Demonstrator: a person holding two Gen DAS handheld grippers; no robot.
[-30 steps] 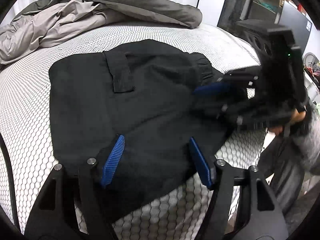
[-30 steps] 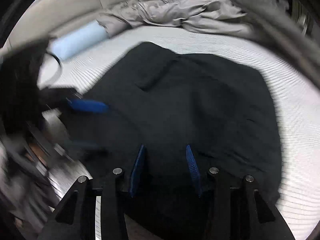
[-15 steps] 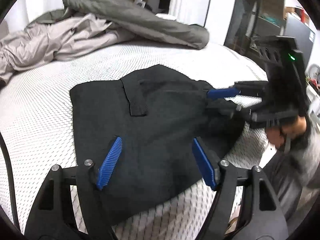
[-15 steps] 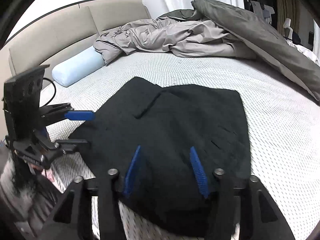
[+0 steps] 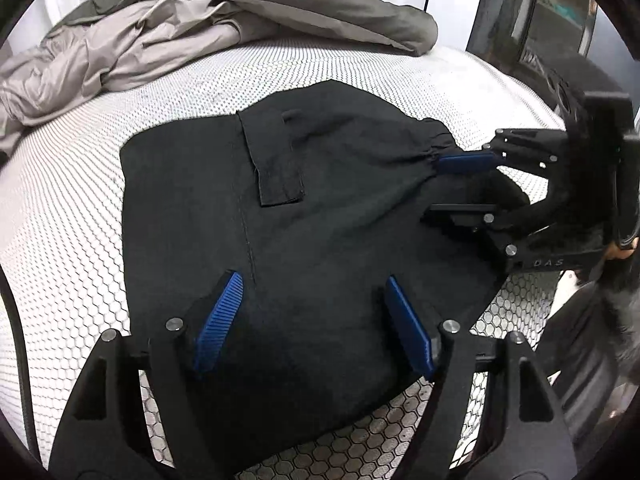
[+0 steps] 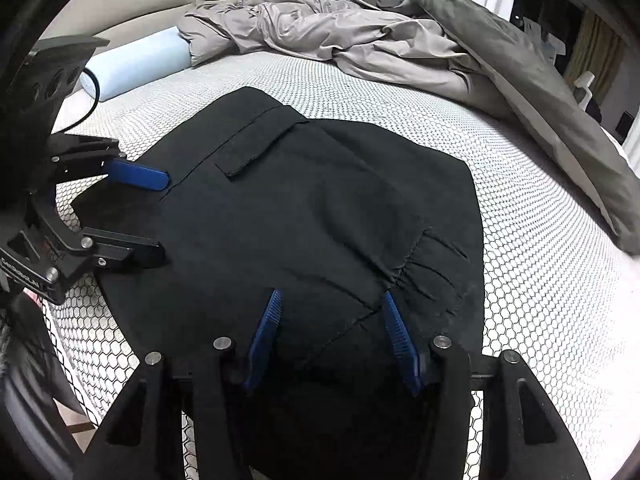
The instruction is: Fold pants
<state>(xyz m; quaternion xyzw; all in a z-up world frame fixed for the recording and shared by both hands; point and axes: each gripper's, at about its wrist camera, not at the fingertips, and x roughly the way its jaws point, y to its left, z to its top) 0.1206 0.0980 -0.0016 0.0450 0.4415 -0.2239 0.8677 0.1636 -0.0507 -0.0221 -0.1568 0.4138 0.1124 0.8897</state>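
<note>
Both grippers hover over the pants, which lie as a compact dark rectangle on the mattress, flap pocket uppermost. Left gripper: jaws spread wide, nothing between the pads, cloth directly below and ahead of the fingertips. Over the last second its jaws have opened slightly further, and against the earlier left view the pants have shifted position in frame, so the tool has moved without carrying any cloth. Right gripper: jaws parted, pads clear of the fabric, the gathered waistband just ahead and to its right. Its jaws were narrower one second ago and have since opened; no cloth sits between them. Seen from the left gripper, the right gripper stands to the right, at the waistband end of the bundle; seen from the right gripper, the left one stands to the left, at the bundle's edge. Grey bedding lies beyond both tools, well apart. Judgement: the fold has been laid down and released; either a final fold remains or the task is near complete.
</note>
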